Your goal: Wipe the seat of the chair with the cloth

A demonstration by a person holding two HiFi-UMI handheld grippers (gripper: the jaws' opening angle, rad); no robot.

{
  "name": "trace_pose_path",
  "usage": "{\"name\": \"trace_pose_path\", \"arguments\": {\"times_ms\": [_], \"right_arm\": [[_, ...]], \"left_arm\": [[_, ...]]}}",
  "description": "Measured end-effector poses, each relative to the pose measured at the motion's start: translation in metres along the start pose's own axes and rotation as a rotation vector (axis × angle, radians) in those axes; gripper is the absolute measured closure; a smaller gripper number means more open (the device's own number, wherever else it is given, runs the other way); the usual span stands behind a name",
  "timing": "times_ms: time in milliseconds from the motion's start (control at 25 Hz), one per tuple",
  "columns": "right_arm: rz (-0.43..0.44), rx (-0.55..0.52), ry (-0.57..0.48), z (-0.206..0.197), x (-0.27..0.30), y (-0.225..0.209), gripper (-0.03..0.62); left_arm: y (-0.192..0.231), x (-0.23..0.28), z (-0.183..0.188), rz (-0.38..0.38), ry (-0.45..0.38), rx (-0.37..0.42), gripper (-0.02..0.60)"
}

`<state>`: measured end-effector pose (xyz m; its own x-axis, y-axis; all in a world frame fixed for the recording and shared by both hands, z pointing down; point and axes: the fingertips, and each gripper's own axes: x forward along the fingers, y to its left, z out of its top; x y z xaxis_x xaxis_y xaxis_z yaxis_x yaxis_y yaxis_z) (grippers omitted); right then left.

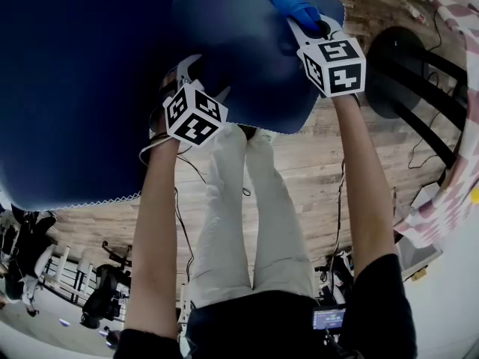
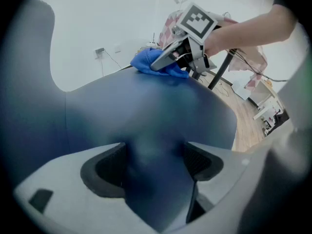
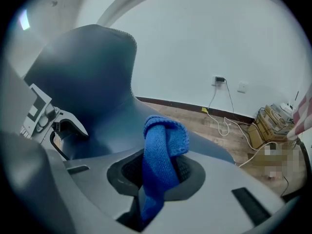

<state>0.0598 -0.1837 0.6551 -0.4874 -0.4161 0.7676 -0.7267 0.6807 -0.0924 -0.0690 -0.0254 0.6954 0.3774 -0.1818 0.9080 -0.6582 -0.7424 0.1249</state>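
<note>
A dark blue chair fills the head view, with its seat [image 1: 247, 58] ahead and its tall backrest [image 1: 75, 88] at the left. My right gripper [image 1: 301, 19] is shut on a bright blue cloth [image 1: 294, 6], which is pressed onto the seat's far right edge. In the right gripper view the cloth [image 3: 163, 147] stands bunched between the jaws of the right gripper [image 3: 158, 172], above the seat [image 3: 122, 126]. My left gripper [image 1: 188, 72] grips the seat's near edge. In the left gripper view the seat [image 2: 151, 106] runs in between the jaws of the left gripper [image 2: 153, 162].
Wooden floor [image 1: 307, 170] lies under the chair, with the person's legs [image 1: 247, 223] below the seat. A black round stand [image 1: 408, 73] and a checked cloth [image 1: 456, 185] are at the right. Cables and a wall socket [image 3: 220, 80] are by the white wall.
</note>
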Motion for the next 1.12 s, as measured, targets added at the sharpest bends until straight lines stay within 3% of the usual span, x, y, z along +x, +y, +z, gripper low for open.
{"name": "trace_pose_path", "arguments": {"times_ms": [680, 880, 1120], "right_arm": [[-0.158, 0.185, 0.005, -0.048, -0.052, -0.074, 0.533], [-0.254, 0.219, 0.075, -0.074, -0.065, -0.098, 0.533], [-0.224, 0.192, 0.048, -0.071, -0.065, -0.084, 0.533]], "left_arm": [[0.001, -0.001, -0.001, 0.001, -0.005, 0.001, 0.213], [0.0, -0.001, -0.001, 0.001, -0.006, -0.001, 0.213], [0.0, 0.0, -0.001, 0.001, -0.007, 0.0, 0.213]]}}
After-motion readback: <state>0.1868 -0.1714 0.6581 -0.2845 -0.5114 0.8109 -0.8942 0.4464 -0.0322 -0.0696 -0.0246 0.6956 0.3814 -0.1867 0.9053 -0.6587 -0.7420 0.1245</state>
